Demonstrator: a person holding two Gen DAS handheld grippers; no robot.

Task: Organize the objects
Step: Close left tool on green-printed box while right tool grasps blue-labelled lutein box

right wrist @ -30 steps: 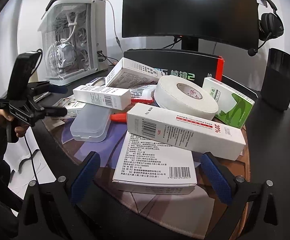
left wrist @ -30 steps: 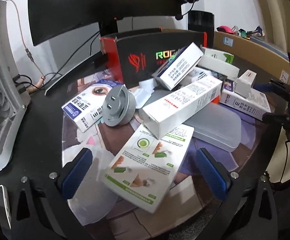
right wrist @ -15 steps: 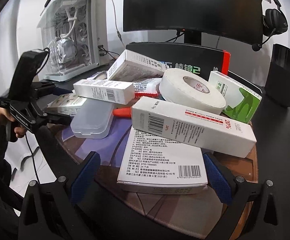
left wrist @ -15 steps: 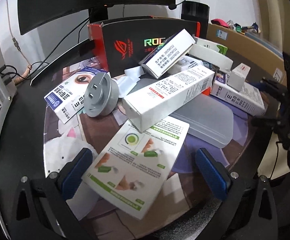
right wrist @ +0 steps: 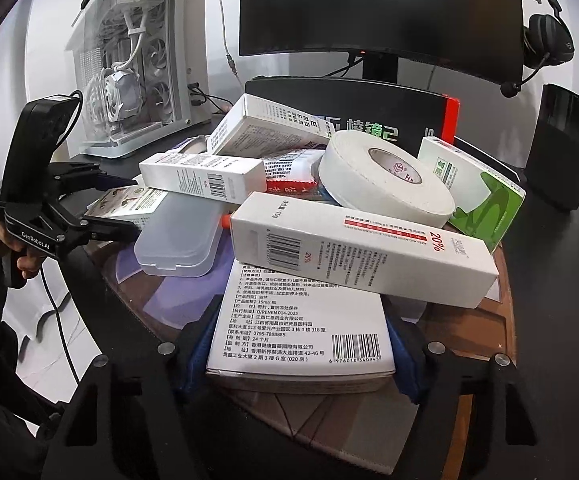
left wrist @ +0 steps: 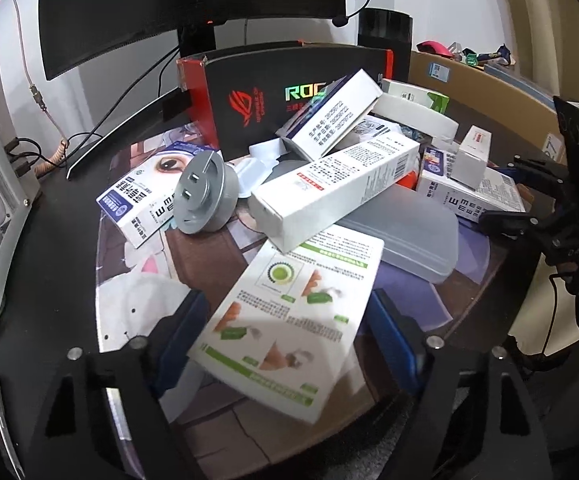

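A flat white and green box lies at the near edge of the pile, under a long white carton. My left gripper is closing on it, both pads against its long edges. From the right wrist view the left gripper bites the same box. My right gripper is also closing, its blue pads flush against a white box with black print and a barcode. A long white "20%" carton rests on that box's far end.
The pile also holds a white tape roll, a clear plastic case, a grey round hub and several more cartons. Behind it stand a black and red box, a monitor, a white PC case and a black speaker.
Both grippers' jaws have narrowed onto their boxes. The white and green box has slid and turned a little to the right between the left fingers. Neither hand has moved much.
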